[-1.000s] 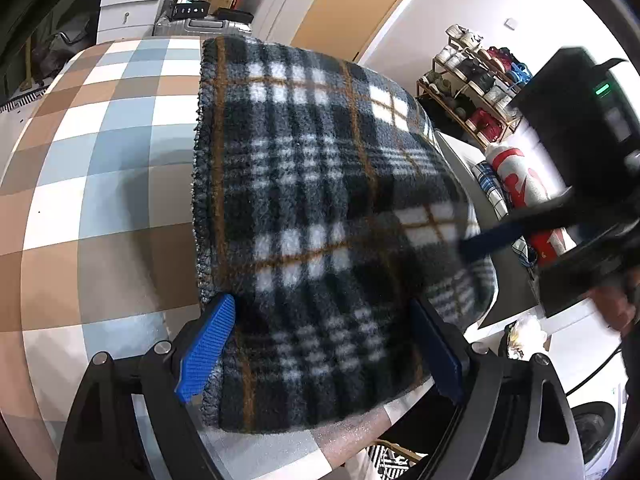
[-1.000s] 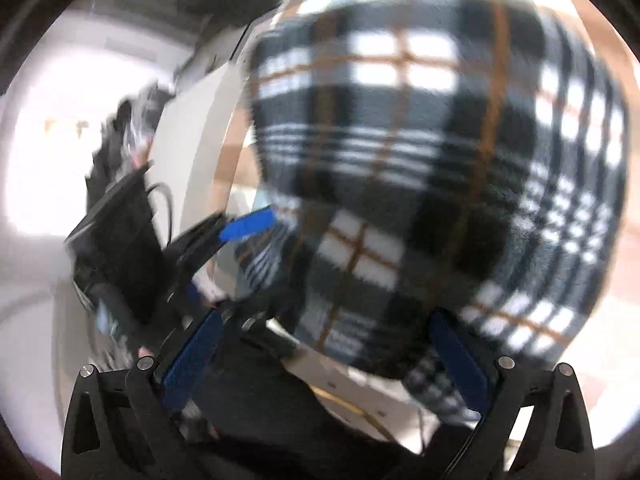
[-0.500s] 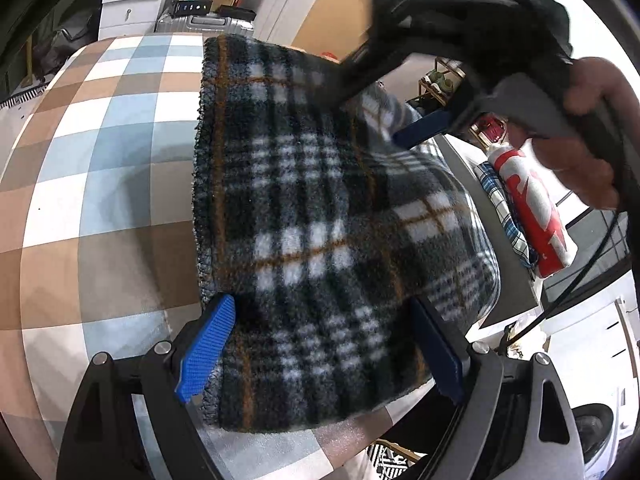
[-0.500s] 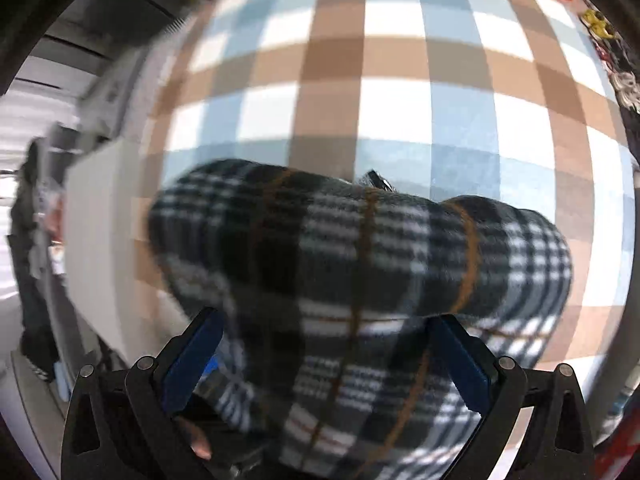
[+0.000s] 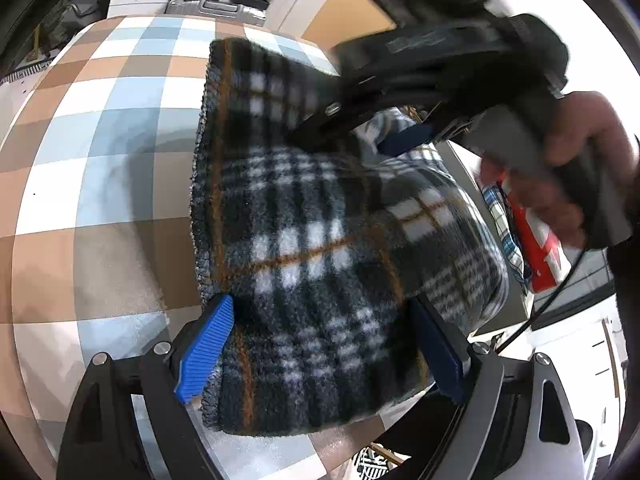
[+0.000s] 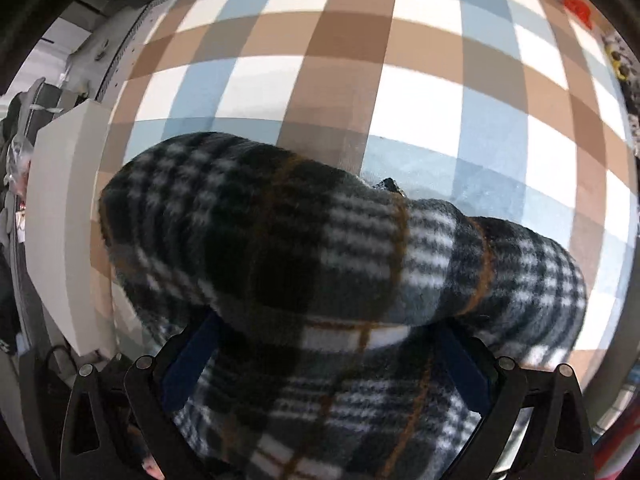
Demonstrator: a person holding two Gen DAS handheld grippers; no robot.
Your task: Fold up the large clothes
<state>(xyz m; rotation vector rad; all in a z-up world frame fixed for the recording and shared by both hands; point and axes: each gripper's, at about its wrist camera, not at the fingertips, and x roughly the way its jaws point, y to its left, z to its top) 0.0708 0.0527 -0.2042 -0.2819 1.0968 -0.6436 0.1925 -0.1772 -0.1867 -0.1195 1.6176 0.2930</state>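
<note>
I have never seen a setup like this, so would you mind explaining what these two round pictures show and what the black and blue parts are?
There is no robot here. A person holds a hand-operated gripper in each hand, and each gripper carries a wide-angle camera looking along its two fingers, which is why the pictures look round and bulged.

One picture is from the left gripper: its black frame and blue fingers sit at the bottom edge, standing wide apart on either side of a dark plaid fleece garment. The fleece lies on a checked cloth of brown, blue and white squares. At upper right you see the other gripper, with a hand around its handle, reaching down onto the fleece.

The other picture is from that right gripper, pointing down. A bunched fold of fleece fills the space between its fingers; whether it is pinched, I cannot tell.
</note>
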